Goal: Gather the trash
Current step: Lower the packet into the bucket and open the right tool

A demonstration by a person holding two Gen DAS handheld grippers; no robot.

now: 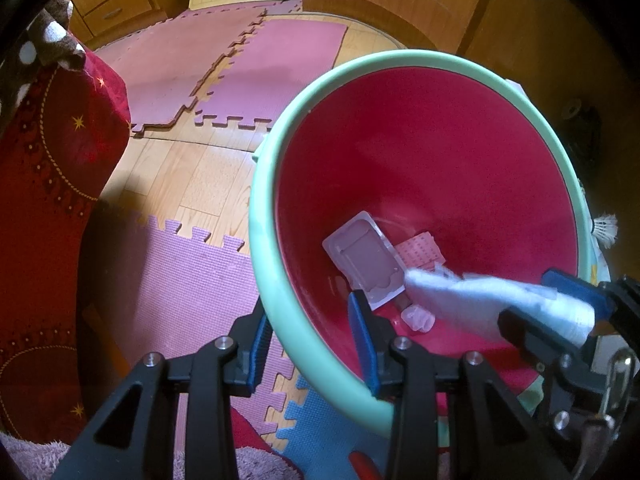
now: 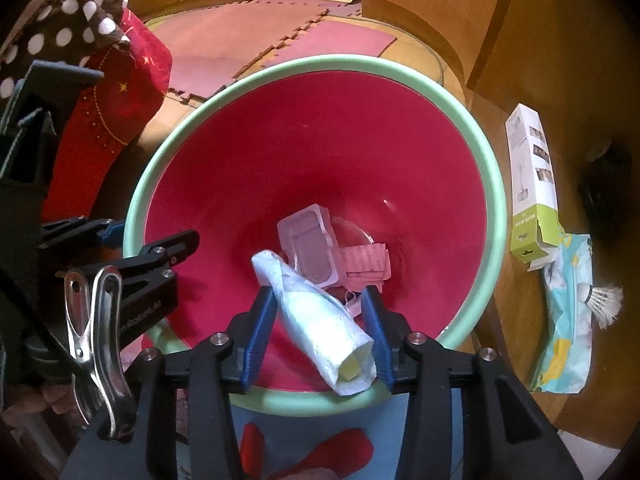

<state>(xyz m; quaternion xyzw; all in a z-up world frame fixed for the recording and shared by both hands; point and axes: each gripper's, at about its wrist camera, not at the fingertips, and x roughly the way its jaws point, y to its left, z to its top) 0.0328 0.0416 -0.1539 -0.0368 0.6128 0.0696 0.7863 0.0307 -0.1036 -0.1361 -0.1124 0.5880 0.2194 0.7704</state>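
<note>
A bin with a mint-green rim (image 1: 264, 208) (image 2: 132, 216) and red inside stands on the floor. My left gripper (image 1: 308, 308) (image 2: 152, 236) is shut on the near rim, one pad outside and one inside. My right gripper (image 2: 320, 292) (image 1: 528, 296) hangs over the bin's mouth. A rolled white tissue (image 2: 320, 320) (image 1: 480, 300) lies slantwise and loose between its spread pads, blurred in the left wrist view. At the bottom lie a clear plastic tray (image 1: 364, 256) (image 2: 308, 244) and a pink printed paper (image 1: 420, 252) (image 2: 368, 260).
Right of the bin lie a white and green carton (image 2: 532, 184), a blue patterned packet (image 2: 568, 312) and a shuttlecock (image 2: 604, 304). A red cushion (image 1: 52, 160) stands to the left. Pink foam mats (image 1: 192, 280) cover parts of the wooden floor; wooden furniture stands behind.
</note>
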